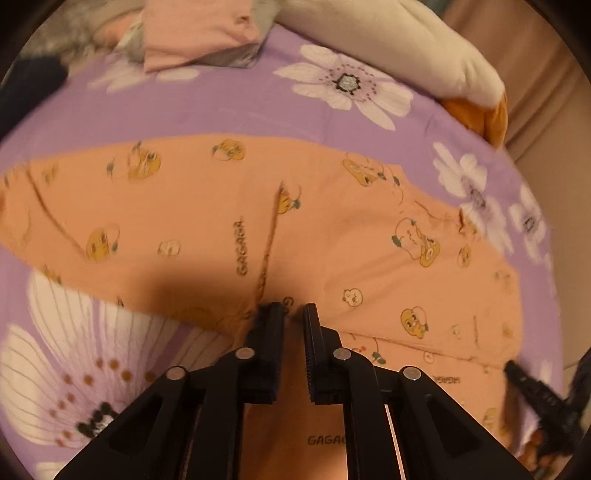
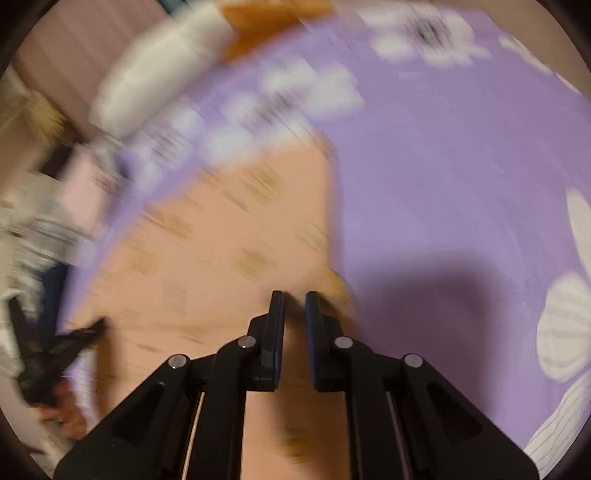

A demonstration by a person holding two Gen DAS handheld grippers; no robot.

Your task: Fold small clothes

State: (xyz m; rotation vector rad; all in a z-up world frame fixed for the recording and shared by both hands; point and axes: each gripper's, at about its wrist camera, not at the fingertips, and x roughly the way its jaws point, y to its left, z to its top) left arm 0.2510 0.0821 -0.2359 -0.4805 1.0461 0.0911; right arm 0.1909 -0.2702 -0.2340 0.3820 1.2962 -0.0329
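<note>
Peach garment pinched at its near edge by both grippers on the purple sheet.

From left to right: the left gripper (image 1: 294, 312) is seen closed on the near edge of the peach garment (image 1: 221, 206), cloth caught between its narrow-set jaws; the garment is spread flat on the flowered sheet (image 1: 229, 107), its long axis running left to right, the bulk lying on the far side of both grippers; the right gripper (image 2: 294, 300) is closed on the near right corner, though that view is blurred; a fold carried away toward the far edge is judged likely, each hand nearest its own end; folded pink cloth (image 1: 192, 33) is stacked far left.
</note>
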